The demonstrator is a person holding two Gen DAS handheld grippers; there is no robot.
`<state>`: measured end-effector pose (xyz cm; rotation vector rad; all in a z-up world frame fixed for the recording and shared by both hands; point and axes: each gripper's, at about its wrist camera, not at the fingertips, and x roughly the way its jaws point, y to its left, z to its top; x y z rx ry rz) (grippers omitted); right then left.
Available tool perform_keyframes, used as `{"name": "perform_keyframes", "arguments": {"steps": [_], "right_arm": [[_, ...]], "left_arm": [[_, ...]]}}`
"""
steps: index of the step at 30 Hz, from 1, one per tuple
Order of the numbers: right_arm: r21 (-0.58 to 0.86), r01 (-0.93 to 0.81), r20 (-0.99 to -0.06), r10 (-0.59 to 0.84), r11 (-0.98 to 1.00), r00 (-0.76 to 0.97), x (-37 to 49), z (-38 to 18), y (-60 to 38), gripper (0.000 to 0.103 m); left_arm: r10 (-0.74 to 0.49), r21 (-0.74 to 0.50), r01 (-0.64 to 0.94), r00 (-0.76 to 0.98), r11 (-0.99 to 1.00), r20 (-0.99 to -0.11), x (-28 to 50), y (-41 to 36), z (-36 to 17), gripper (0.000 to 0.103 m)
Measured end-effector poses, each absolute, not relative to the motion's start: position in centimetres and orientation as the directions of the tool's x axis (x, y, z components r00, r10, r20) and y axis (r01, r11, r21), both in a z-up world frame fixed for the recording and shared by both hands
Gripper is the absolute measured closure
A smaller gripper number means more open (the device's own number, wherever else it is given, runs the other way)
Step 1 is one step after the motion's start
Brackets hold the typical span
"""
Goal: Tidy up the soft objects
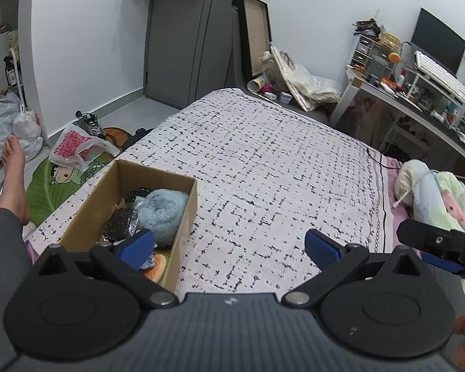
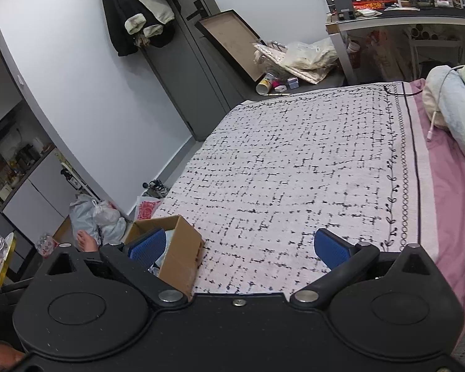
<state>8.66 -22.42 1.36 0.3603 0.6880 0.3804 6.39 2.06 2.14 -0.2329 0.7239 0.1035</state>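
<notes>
A brown cardboard box (image 1: 186, 217) sits on the bed's near left corner. It holds a rolled light-blue fluffy towel (image 1: 162, 214), a dark sparkly cloth (image 1: 121, 223) and an orange watermelon-slice plush (image 1: 156, 266). My left gripper (image 1: 229, 248) is open and empty, its left finger over the box's near end. My right gripper (image 2: 238, 248) is open and empty above the bed, with the box (image 2: 183, 254) at its left finger. The right gripper also shows at the left wrist view's right edge (image 1: 434, 248).
The bed carries a white blanket with black dashes (image 1: 279, 170) over a pink sheet (image 2: 449, 201). Pastel plush bedding (image 1: 431, 195) lies at the right. Bags, shoes and a bare foot (image 1: 12, 170) are on the floor at left. A cluttered desk (image 1: 418, 93) stands beyond.
</notes>
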Motion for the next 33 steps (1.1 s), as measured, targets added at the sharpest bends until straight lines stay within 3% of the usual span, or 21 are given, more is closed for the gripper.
{"name": "perform_keyframes", "arguments": {"steps": [33], "right_arm": [[0.327,-0.309,-0.566,0.447,0.893,0.693,3.4,3.5,-24.0,0.000]], "left_arm": [[-0.021,-0.149,-0.105,0.747,0.983,-0.664,1.1,0.7,3.1,0.000]]}}
